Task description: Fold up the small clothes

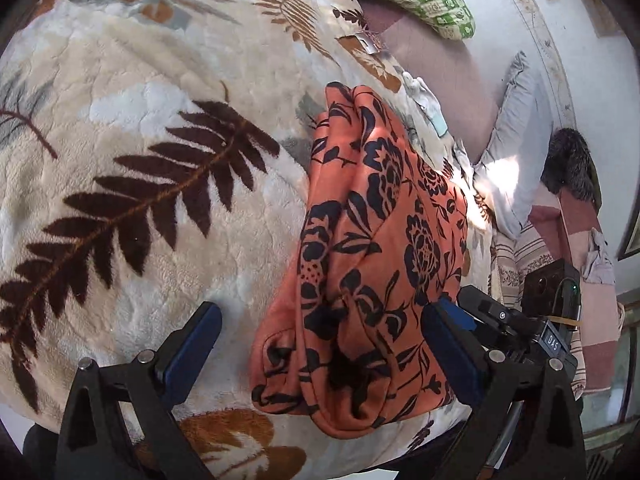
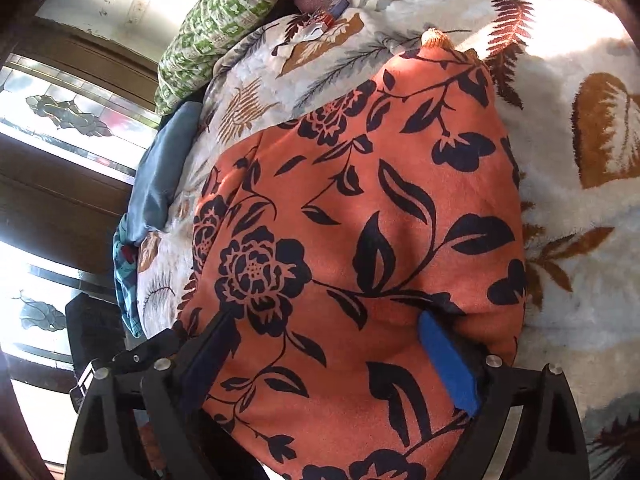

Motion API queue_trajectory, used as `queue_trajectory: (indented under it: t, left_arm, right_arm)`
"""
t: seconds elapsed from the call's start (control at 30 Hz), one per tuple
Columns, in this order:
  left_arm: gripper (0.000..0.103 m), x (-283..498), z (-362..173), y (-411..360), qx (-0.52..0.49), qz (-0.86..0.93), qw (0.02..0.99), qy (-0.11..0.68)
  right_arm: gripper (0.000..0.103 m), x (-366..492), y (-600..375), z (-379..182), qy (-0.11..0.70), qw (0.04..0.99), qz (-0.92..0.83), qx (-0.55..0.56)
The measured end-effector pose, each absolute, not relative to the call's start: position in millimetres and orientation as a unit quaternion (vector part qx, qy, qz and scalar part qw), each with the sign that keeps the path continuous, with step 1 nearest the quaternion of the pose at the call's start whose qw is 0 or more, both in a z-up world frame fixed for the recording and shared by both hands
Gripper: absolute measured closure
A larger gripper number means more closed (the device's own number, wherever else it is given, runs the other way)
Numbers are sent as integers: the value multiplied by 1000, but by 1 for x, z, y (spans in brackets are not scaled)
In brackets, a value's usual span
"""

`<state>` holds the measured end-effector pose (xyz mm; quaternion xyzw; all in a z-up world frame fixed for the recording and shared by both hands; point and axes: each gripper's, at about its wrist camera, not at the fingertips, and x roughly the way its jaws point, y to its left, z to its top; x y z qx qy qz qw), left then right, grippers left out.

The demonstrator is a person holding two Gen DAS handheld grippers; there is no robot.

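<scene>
On the leaf-print blanket (image 1: 132, 92), the orange garment (image 1: 372, 248) ran lengthwise up-frame between both spread, unclamped grippers, left gripper (image 1: 320, 332) and right gripper (image 2: 328, 344).

Orange floral garment (image 2: 360, 240) cut off below.

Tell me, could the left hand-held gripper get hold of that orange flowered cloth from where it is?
Probably yes. The left hand-held gripper is open, and the folded cloth already lies between its fingers on the blanket, with nothing covering it. The right hand-held gripper sits close beside it.
</scene>
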<state>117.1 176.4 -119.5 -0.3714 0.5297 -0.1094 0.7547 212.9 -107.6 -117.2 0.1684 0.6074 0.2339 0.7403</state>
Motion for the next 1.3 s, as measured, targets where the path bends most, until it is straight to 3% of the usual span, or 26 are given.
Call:
queue_trajectory:
  t: [0.07, 0.1, 0.13, 0.17, 0.2, 0.3, 0.43, 0.57, 0.63, 0.7, 0.77, 1.03, 1.1, 1.13, 1.17, 1.2, 1.3]
  left_arm:
    - [6, 119, -120, 174, -396, -131, 734, 536]
    - [25, 119, -119, 171, -411, -153, 723, 534]
    - [36, 121, -115, 167, -405, -160, 724, 536]
    - [59, 121, -111, 163, -386, -153, 733, 539]
    - [69, 122, -111, 161, -377, -146, 734, 546]
    - [77, 116, -115, 169, -405, -136, 725, 540]
    - [77, 115, -132, 163, -350, -103, 745, 558]
    - [74, 120, -108, 162, -333, -95, 750, 563]
    - [51, 123, -93, 164, -338, -114, 758, 546]
    - [21, 127, -80, 176, -357, -116, 779, 502]
    - [13, 136, -75, 189, -376, -100, 785, 483]
    - [13, 208, -124, 179, -389, -119, 747, 526]
    - [13, 212, -127, 177, -391, -120, 748, 523]
    - [18, 213, -127, 174, -381, -119, 752, 525]
    - [52, 215, -127, 169, -350, -110, 759, 538]
    - [68, 216, -127, 163, -323, -105, 765, 548]
    - [78, 206, -95, 138, -227, -82, 822, 516]
  right_arm:
    - [8, 211, -112, -116, 607, 740, 235, 168]
    - [8, 211, -112, -115, 607, 740, 235, 168]
    - [8, 211, -112, -115, 607, 740, 235, 168]
    - [8, 211, -112, -115, 607, 741, 236, 167]
    - [8, 210, -113, -115, 606, 741, 237, 167]
    - [8, 210, -115, -116, 605, 740, 240, 171]
    - [8, 211, -117, -117, 604, 737, 246, 178]
    - [8, 210, -115, -116, 605, 738, 246, 167]
    - [8, 209, -118, -116, 603, 738, 248, 172]
    - [8, 209, -119, -116, 602, 737, 250, 177]
    - [8, 209, -119, -116, 603, 736, 252, 174]
    - [8, 210, -122, -117, 602, 733, 262, 179]
    - [8, 211, -125, -117, 600, 730, 267, 187]
    - [8, 211, -126, -118, 600, 729, 268, 191]
    - [8, 212, -127, -118, 600, 728, 269, 193]
    - [8, 212, -127, -118, 601, 728, 269, 193]
    - [8, 211, -124, -117, 601, 730, 271, 183]
